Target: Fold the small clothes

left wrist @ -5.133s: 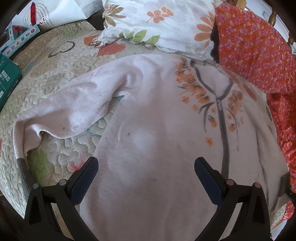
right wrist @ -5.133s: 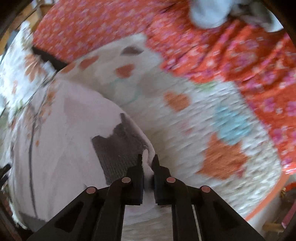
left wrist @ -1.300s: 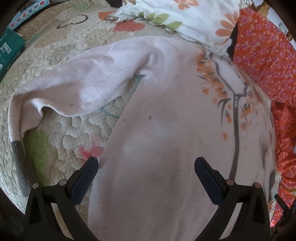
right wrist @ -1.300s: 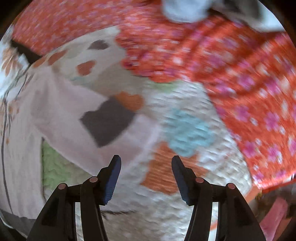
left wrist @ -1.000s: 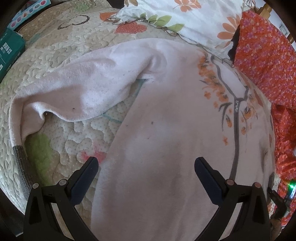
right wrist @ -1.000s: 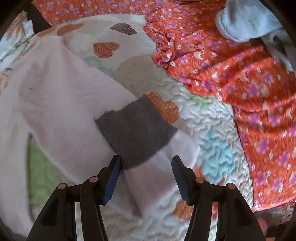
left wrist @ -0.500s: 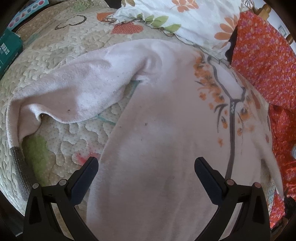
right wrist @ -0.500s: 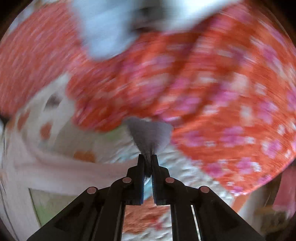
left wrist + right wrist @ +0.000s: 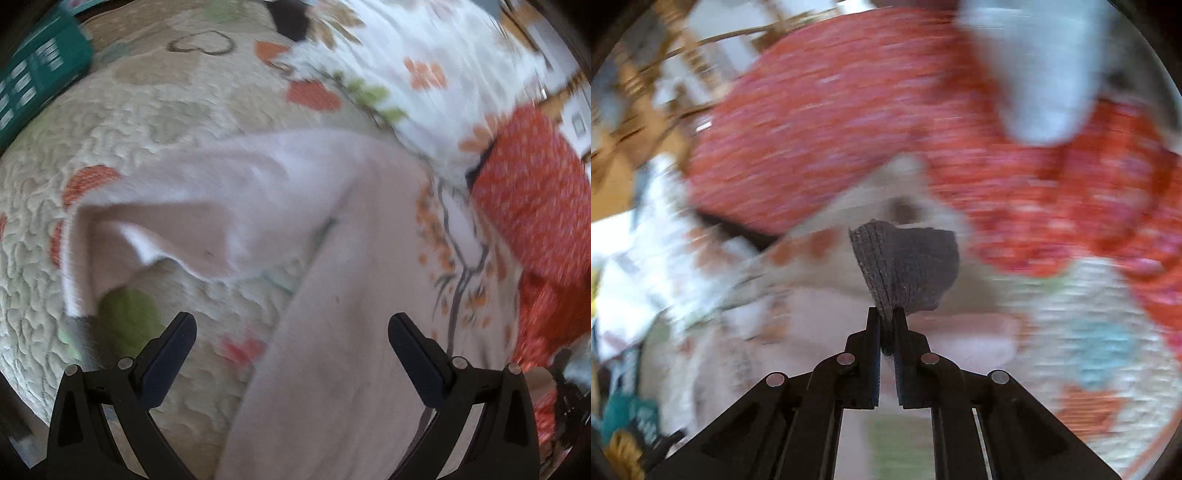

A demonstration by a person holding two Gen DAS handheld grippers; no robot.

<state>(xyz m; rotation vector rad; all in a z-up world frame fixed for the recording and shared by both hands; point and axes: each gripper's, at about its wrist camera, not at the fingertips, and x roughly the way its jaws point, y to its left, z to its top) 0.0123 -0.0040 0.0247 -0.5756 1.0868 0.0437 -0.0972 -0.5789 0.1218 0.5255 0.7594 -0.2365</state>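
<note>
In the left wrist view the left hand-held gripper hangs with its fingers wide apart over a pale pink sweater that lies spread on a quilt. The sweater fills the centre and lower middle of the frame, its body running from the bottom edge up toward the upper right, where a dark zip line with orange flower print shows. One sleeve reaches out to the left of the frame and bends downward, ending in a grey cuff near the left finger. The left finger sits over the quilt beside the sweater's edge, and the right finger sits over the sweater body; whether either touches the cloth cannot be told. A white pillow with orange flowers lies at the top of the frame, red flowered cloth fills the right side, and a green box sits in the upper left corner. The right wrist view is heavily blurred. There the right hand-held gripper has its fingers pressed together on the sweater's other grey cuff, which fans out above the tips at the centre of the frame. Behind it red flowered cloth crosses the upper half, the quilt shows at lower right, and a pale grey-blue cloth shows at upper right.
</note>
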